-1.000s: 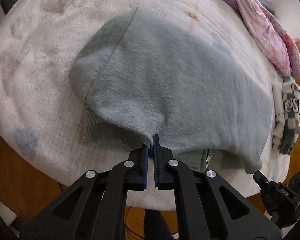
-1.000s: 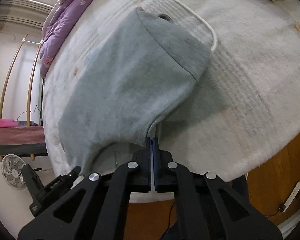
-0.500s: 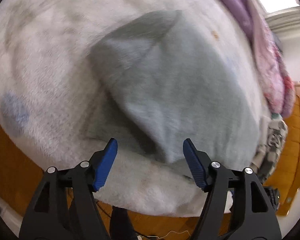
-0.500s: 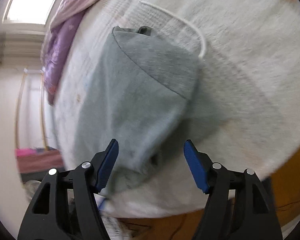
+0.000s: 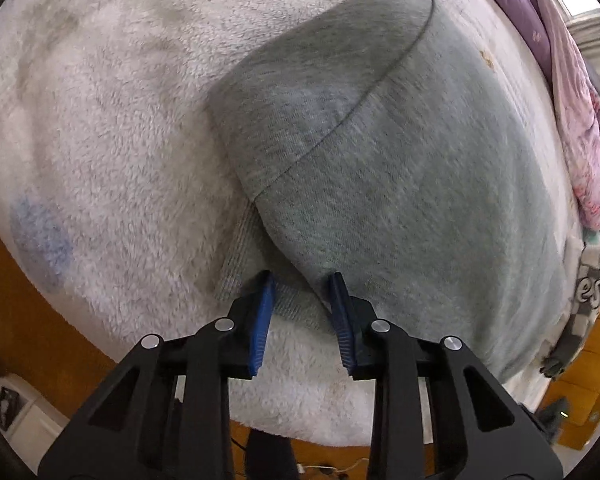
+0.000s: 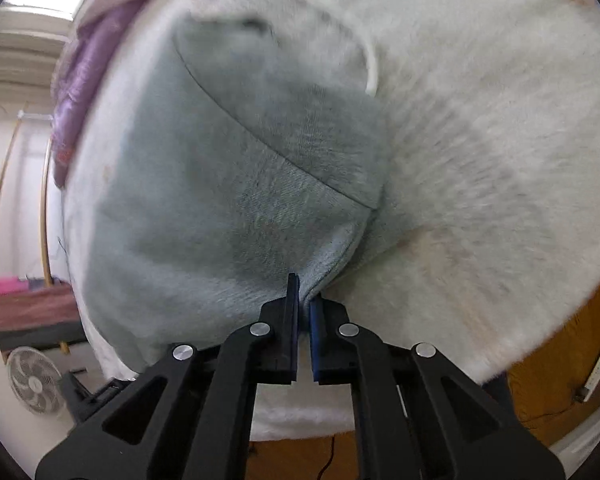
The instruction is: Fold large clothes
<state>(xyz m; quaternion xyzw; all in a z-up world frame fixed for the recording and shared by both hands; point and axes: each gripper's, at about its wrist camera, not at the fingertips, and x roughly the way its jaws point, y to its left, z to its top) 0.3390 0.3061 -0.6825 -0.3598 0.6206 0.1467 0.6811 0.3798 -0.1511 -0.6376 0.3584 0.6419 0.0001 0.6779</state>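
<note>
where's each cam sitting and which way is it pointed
Left wrist: on the left gripper, looking steeply down at the grey sweatshirt; its jaws straddle the ribbed hem.
Right wrist: on the right gripper, aimed down likewise; jaws pinch the sweatshirt's near edge.
Both share the sweatshirt, white fleece blanket and purple bedding.

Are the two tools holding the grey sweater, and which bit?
The right tool, just closing, pinches the grey sweater at its near folded edge. The left tool has been closing around the near ribbed hem; its pads aren't pressing yet.
</note>
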